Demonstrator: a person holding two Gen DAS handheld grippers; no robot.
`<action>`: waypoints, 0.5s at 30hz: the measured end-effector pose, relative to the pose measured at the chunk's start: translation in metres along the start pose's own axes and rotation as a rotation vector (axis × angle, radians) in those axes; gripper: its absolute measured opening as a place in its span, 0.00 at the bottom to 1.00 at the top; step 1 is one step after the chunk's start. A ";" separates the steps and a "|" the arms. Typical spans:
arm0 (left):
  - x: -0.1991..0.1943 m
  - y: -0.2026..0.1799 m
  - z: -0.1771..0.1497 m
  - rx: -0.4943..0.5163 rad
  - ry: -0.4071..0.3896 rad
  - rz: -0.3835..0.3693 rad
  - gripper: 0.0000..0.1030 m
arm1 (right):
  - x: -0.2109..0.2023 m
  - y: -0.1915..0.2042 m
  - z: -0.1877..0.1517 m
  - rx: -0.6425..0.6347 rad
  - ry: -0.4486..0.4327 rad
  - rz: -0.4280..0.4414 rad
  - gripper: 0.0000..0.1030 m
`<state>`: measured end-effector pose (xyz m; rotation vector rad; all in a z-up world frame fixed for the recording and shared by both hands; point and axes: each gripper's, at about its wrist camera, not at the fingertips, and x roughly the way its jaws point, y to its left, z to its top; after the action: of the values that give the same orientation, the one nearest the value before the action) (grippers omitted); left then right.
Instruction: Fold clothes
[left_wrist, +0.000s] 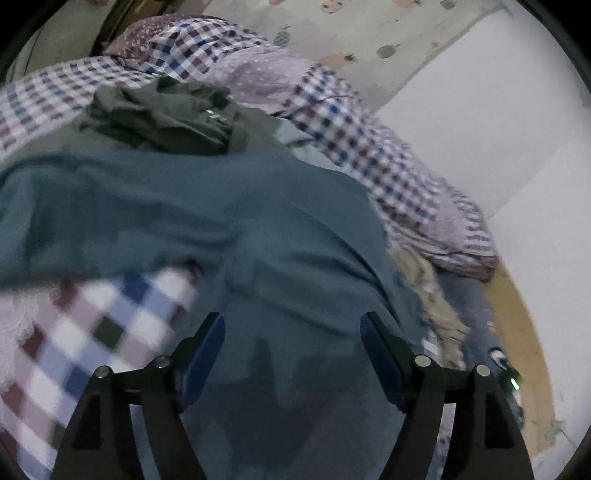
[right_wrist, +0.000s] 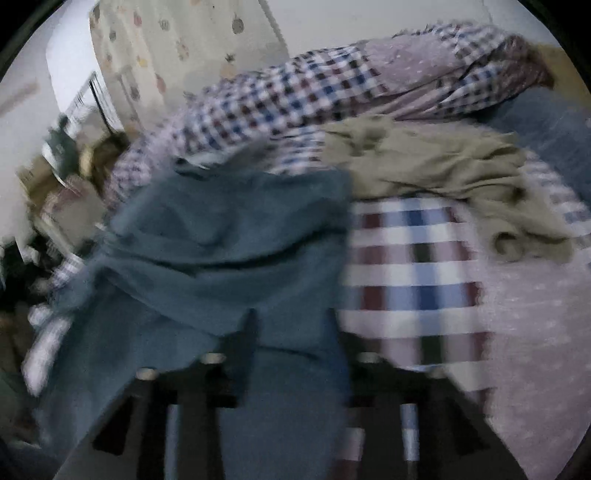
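A teal garment (left_wrist: 207, 206) lies spread over the checked bedding. My left gripper (left_wrist: 291, 332) hovers just above its near part, open, blue pads (left_wrist: 207, 343) wide apart with nothing between them. In the blurred right wrist view the same teal garment (right_wrist: 229, 243) drapes over my right gripper (right_wrist: 290, 332). Its fingers (right_wrist: 236, 339) are drawn in on the cloth and the right fingertip is hidden under it. A crumpled dark green garment (left_wrist: 166, 118) lies behind the teal one. A khaki garment (right_wrist: 443, 166) lies to the right.
A checked and pink dotted quilt (left_wrist: 351, 125) is bunched along the wall side of the bed, and also shows as the quilt (right_wrist: 295, 96) in the right wrist view. The white wall (left_wrist: 498, 129) stands close on the right. Clutter (right_wrist: 55, 166) sits beyond the bed's left edge.
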<state>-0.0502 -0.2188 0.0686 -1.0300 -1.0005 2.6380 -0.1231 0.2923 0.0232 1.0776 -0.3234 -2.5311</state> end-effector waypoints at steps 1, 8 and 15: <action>-0.001 0.000 -0.007 0.000 -0.002 -0.008 0.77 | 0.005 0.002 0.004 0.029 0.005 0.034 0.45; 0.006 0.002 -0.026 -0.038 -0.007 -0.098 0.77 | 0.059 -0.025 0.046 0.251 0.067 0.036 0.45; 0.016 0.010 -0.027 -0.117 0.011 -0.180 0.77 | 0.105 -0.094 0.053 0.779 0.017 0.233 0.45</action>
<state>-0.0440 -0.2063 0.0385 -0.9281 -1.1971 2.4527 -0.2519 0.3365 -0.0407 1.2093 -1.4177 -2.2028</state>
